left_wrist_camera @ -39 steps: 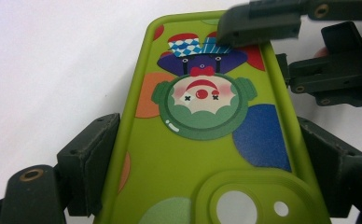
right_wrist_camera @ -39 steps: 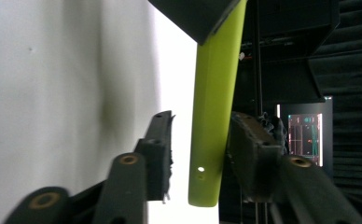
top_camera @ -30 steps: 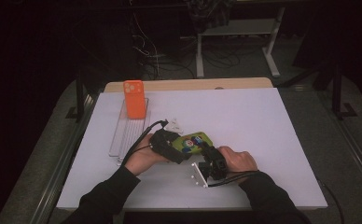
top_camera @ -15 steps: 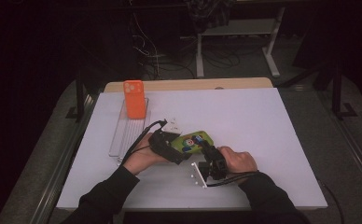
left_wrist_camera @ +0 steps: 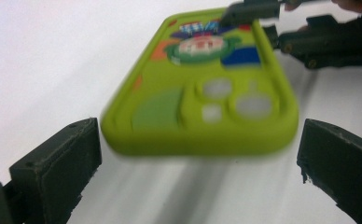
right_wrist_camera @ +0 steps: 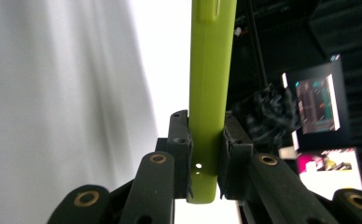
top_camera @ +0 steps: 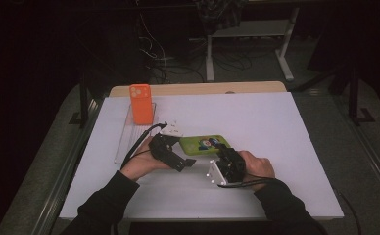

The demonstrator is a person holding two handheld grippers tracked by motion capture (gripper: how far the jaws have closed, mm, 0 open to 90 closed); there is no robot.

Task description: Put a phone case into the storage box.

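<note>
Because the left gripper point(top_camera: 171, 154) has its jaws spread wide, one to each side of the near, camera-cutout end of the green phone case point(left_wrist_camera: 202, 88), that end sits between them without contact: gaps show on both sides in the left gripper view. I judge this a lining-up posture, set to take the case across its width once the jaws close. The case is printed side up, with a cartoon figure toward its far end.

Moving right along the case, its far end sits in the right gripper point(top_camera: 227, 164), whose jaws are closed on it. In the right gripper view both pads point(right_wrist_camera: 178, 140) press flat against the two faces of the green slab point(right_wrist_camera: 209, 84), which runs straight out from between them. This looks like the hold that keeps the case steady while the other gripper comes up, so the soft cover does not slide on the white counter point(top_camera: 286, 127). Whether the case rests on the counter or is lifted slightly, I cannot tell.

Beyond the left jaws, well apart from the work, an orange phone case point(top_camera: 141, 104) stands at the end of a clear tray point(top_camera: 129, 144), and a small white item point(top_camera: 173, 129) lies just past the gripper.
</note>
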